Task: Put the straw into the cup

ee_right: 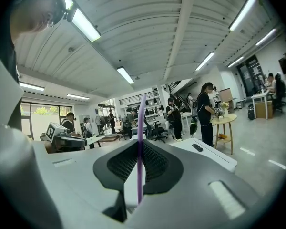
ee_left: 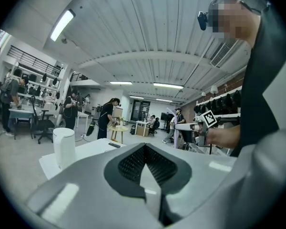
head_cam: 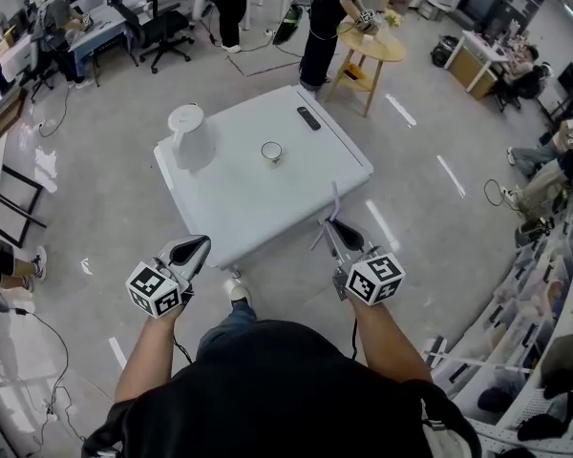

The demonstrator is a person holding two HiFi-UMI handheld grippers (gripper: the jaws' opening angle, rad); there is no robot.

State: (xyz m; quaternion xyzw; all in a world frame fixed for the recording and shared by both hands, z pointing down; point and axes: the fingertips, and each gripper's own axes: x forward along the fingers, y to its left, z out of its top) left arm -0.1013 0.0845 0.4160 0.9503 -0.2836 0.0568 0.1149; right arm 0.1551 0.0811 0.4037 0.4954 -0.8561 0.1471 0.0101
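Observation:
A small cup (head_cam: 271, 152) stands near the middle of the white table (head_cam: 229, 208). My right gripper (head_cam: 333, 227) hovers off the table's near right corner, shut on a thin purple straw (head_cam: 335, 201) that sticks up past its jaws. In the right gripper view the straw (ee_right: 140, 142) runs upright between the closed jaws of my right gripper (ee_right: 139, 149). My left gripper (head_cam: 201, 246) hangs off the table's near left edge. In its own view the left gripper (ee_left: 146, 152) is shut with nothing in it. The cup does not show in either gripper view.
A white jug (head_cam: 188, 137) stands at the table's left and shows again as the jug (ee_left: 64, 147) in the left gripper view. A black remote (head_cam: 308, 118) lies at the far side. A round wooden table (head_cam: 371, 46), office chairs and several people stand beyond.

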